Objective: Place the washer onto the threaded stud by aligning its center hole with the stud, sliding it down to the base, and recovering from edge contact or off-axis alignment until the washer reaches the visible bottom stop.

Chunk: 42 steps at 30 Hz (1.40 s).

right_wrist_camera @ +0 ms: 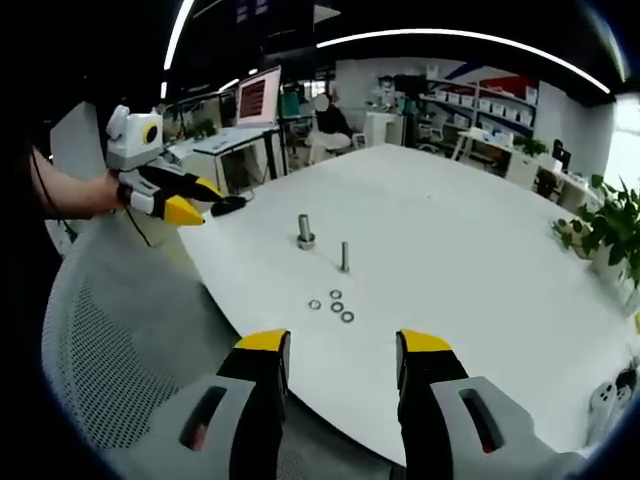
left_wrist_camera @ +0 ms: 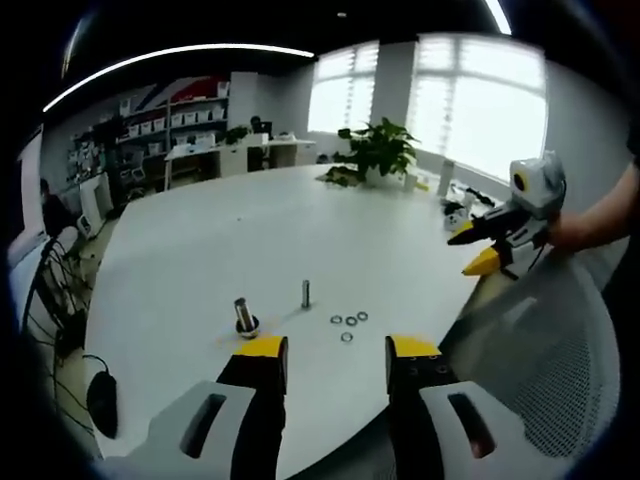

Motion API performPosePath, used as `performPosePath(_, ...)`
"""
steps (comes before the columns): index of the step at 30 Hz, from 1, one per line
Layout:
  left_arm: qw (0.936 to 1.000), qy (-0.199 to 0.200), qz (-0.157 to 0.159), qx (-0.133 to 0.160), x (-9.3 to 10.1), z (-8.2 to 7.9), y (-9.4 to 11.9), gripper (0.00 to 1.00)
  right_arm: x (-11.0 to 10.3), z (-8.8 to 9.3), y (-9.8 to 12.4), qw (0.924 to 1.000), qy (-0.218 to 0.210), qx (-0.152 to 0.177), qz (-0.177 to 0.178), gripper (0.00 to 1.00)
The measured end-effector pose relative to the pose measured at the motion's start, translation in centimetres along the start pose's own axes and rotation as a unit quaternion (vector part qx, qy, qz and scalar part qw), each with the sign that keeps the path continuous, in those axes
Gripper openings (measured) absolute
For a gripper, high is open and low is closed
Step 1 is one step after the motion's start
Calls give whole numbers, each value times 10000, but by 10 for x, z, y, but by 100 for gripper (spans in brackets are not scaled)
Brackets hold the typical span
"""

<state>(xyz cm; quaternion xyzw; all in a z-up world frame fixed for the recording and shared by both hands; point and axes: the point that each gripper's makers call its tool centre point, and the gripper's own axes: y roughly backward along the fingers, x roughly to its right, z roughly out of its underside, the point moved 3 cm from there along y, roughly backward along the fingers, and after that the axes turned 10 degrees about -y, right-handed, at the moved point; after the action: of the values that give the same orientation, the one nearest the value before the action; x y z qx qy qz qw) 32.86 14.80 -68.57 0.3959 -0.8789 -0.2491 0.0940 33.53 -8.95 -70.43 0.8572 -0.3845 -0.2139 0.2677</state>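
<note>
On the white round table (left_wrist_camera: 250,240), four small washers (left_wrist_camera: 348,323) lie loose in a cluster, flat on the surface and close to the near edge. In the left gripper view they sit just beyond the gap between the left gripper (left_wrist_camera: 337,358)'s own yellow-tipped jaws, which stand apart with nothing between them. The thin threaded stud (left_wrist_camera: 306,293) stands upright just left of and slightly beyond the washers, bare of any washer. Further left stands a thicker bolt (left_wrist_camera: 243,314) on a dark round base, leaning a little.

In the right gripper view the same washers (right_wrist_camera: 332,304) lie ahead of the right gripper (right_wrist_camera: 342,355), whose jaws are likewise spread and empty, held off the near table edge. The stud (right_wrist_camera: 344,256) rises beyond the washers, with the thicker bolt (right_wrist_camera: 304,230) to its left and farther off.

Each gripper hangs over a grey mesh chair back (right_wrist_camera: 120,340), short of the table. A hand holds the left gripper at the left of the right gripper view, jaws pointing toward the table. A potted plant (left_wrist_camera: 376,150) stands at the table's far side.
</note>
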Motion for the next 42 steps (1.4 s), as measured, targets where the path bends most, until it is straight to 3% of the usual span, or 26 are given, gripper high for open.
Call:
performPosePath(10, 9979, -503, 47, -406, 8, 7, -6, 39, -11, 1, -3, 9988, -75, -156, -465, 46)
performPosePath(18, 9977, -418, -49, -526, 2, 11, -6, 39, -6, 0, -6, 9933, -853, -287, -724, 46)
performPosePath(24, 9978, -444, -138, -483, 2, 9, -5, 39, 6, -1, -14, 9940, -768, -363, -689, 46)
performPosePath(28, 9974, -391, -57, -604, 3, 14, -6, 39, 9, -12, -28, 9969, -150, -276, -716, 46)
performPosePath(32, 9984, -312, -101, -466, 2, 11, -2, 38, 8, -17, -52, 9958, 166, -482, -758, 42)
performPosePath(35, 9982, -235, -114, -538, -1, 15, -2, 36, 6, -23, -68, 9956, 122, -534, -766, 41)
performPosePath(42, 9981, -353, -253, -427, -2, 11, 1, 36, 2, -17, -104, 9908, 263, -964, -911, 36)
